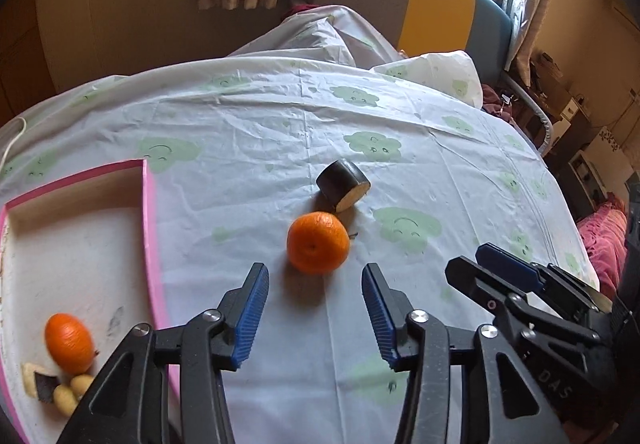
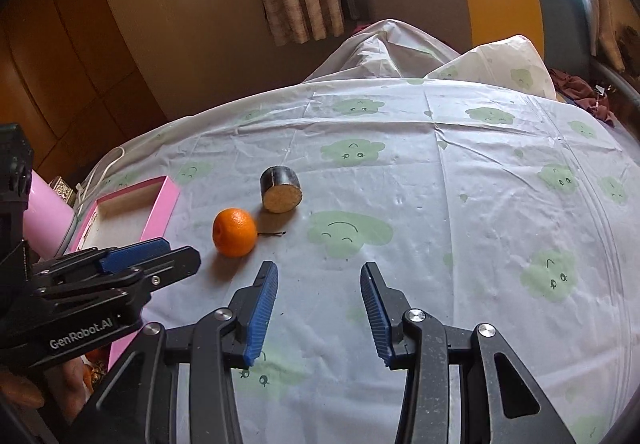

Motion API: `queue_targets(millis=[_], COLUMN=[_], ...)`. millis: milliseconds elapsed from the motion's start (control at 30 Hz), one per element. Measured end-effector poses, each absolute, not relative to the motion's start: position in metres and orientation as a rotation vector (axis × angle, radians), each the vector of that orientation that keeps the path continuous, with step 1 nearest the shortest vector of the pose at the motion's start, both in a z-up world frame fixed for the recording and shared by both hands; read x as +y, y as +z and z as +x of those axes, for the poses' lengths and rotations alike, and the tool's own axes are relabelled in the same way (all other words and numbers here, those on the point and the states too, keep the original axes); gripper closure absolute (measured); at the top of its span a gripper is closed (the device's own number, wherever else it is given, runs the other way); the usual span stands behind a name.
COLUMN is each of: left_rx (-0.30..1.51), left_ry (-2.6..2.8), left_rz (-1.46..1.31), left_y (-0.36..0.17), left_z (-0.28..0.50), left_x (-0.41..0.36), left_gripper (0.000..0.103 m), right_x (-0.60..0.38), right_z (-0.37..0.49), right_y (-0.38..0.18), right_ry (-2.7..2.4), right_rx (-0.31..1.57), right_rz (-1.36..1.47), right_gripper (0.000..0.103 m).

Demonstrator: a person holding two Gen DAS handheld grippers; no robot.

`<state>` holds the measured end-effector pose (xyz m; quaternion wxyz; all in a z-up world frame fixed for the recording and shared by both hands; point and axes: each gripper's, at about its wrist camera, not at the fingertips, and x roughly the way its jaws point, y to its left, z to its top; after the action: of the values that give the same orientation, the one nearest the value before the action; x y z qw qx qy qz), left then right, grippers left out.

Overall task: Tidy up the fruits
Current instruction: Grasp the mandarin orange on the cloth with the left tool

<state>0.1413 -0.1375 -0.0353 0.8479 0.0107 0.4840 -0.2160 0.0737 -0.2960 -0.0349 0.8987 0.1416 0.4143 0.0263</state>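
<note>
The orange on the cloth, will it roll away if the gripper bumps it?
Probably: the orange is round and sits loose on the cloth, so a nudge could roll it. Its dimpled skin should grip the left gripper fingers' ridged pads fairly well.

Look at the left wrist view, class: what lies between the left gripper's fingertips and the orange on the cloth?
Nothing: in the left wrist view only bare tablecloth and the fruit's shadow separate the open left gripper from the orange.
</note>
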Motion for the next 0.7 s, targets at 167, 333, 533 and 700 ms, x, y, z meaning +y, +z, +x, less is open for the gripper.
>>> queue_targets(millis=[167, 333, 533, 700], left_rx=[1.05, 1.039, 1.017, 1.013], left_ry=[-0.45, -0.454, -0.443, -0.409], left_rz=[0.001, -0.021, -0.027, -0.046], left_y=[-0.048, -0.057, -0.056, -0.055], left_z=[0.16, 0.165, 0.155, 0.144], left_x=[-0.151, -0.147, -0.138, -0.126], left_gripper=[0.053, 0.063, 0.065, 0.065], right_x=[-0.304, -0.306, -0.287, -0.267], right_z=[0.092, 0.118, 0.157, 0.186], right_y=[-0.035, -0.032, -0.039, -0.058], right_ry=[0.077, 0.117, 0.202, 0.244], right_rx=[0.859, 0.85, 0.882, 0.948], right_rz=[0.311, 0.329, 0.321, 0.289], right_gripper=[0.059, 0.059, 0.059, 0.061])
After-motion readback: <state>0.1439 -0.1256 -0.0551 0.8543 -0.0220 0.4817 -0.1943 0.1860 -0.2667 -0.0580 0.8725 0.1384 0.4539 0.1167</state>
